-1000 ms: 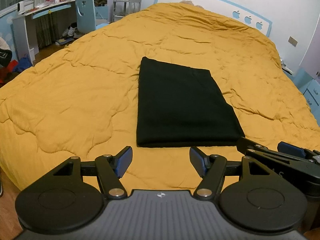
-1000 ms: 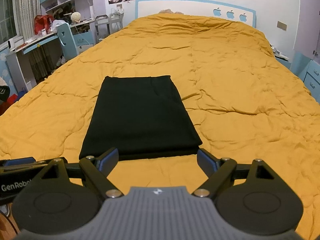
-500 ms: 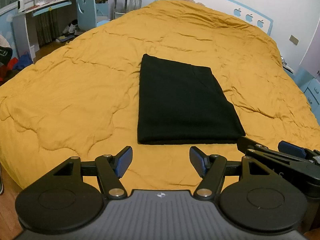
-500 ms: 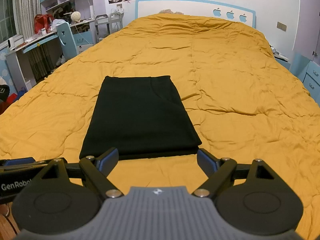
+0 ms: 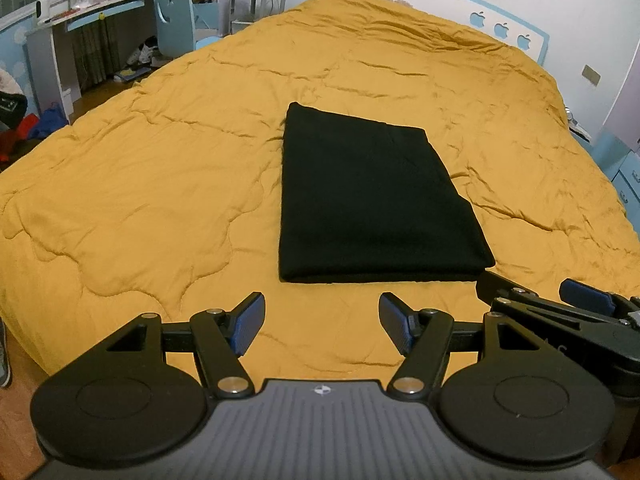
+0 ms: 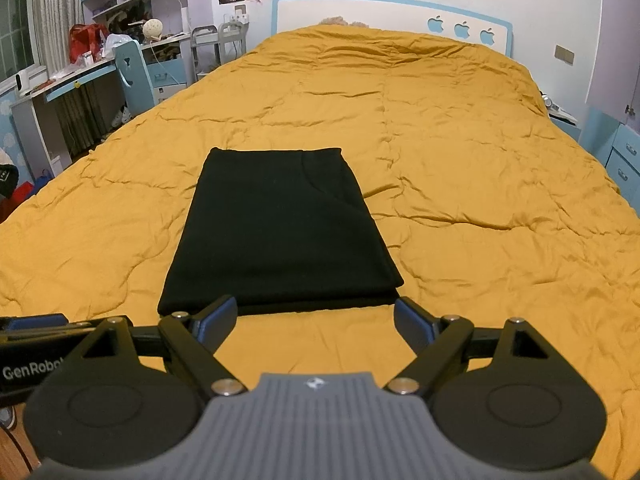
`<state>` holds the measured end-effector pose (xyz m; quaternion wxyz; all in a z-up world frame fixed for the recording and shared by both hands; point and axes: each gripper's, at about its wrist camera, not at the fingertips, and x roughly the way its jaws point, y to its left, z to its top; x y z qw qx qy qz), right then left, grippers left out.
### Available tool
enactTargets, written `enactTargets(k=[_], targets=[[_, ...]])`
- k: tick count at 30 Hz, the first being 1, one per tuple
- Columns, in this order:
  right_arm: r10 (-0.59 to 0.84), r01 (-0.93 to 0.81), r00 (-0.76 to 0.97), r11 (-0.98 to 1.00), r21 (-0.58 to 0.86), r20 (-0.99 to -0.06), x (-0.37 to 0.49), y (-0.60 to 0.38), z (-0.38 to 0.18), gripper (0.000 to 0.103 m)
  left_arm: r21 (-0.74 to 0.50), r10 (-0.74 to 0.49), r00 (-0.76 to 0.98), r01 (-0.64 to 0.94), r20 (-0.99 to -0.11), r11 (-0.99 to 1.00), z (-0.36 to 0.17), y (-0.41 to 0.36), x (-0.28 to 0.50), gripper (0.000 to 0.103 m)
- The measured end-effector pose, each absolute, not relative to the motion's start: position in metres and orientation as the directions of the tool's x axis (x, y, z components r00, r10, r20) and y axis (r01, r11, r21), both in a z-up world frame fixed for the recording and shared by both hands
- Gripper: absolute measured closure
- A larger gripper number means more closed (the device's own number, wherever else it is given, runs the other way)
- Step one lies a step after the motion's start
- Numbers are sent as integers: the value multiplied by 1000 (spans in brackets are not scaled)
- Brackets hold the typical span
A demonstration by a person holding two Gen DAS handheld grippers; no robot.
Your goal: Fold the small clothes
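A black garment point(image 5: 372, 200) lies folded into a flat rectangle on the yellow quilt point(image 5: 160, 184). It also shows in the right wrist view point(image 6: 276, 232). My left gripper point(image 5: 322, 322) is open and empty, just short of the garment's near edge. My right gripper point(image 6: 316, 320) is open and empty, its fingertips at the garment's near edge. The right gripper also shows at the right edge of the left wrist view point(image 5: 532, 300), close to the garment's near right corner.
The quilt covers a wide bed with a white and blue headboard point(image 6: 384, 12). A desk and blue chair point(image 5: 176, 16) stand to the left. Blue drawers point(image 6: 624, 152) stand to the right. The bed's near edge drops to a wooden floor point(image 5: 16, 364).
The left wrist view has shifted slightly lower and closer to the bed. The garment has not moved. Both grippers stay open.
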<state>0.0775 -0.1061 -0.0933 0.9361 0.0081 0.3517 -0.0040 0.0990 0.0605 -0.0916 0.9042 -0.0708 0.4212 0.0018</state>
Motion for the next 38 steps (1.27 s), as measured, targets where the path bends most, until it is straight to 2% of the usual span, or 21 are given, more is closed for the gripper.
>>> enactTargets(k=[8,38], targets=[[-4,15,750,1000,11,-662,77,-107,-94,21,-148,-73,626,-68,-776,987,-95,65,102,27],[-15,21,736,1000,1,-677,79,-108,-100,21,-74,-19,633,-60,-774,996,-94,55,99,27]])
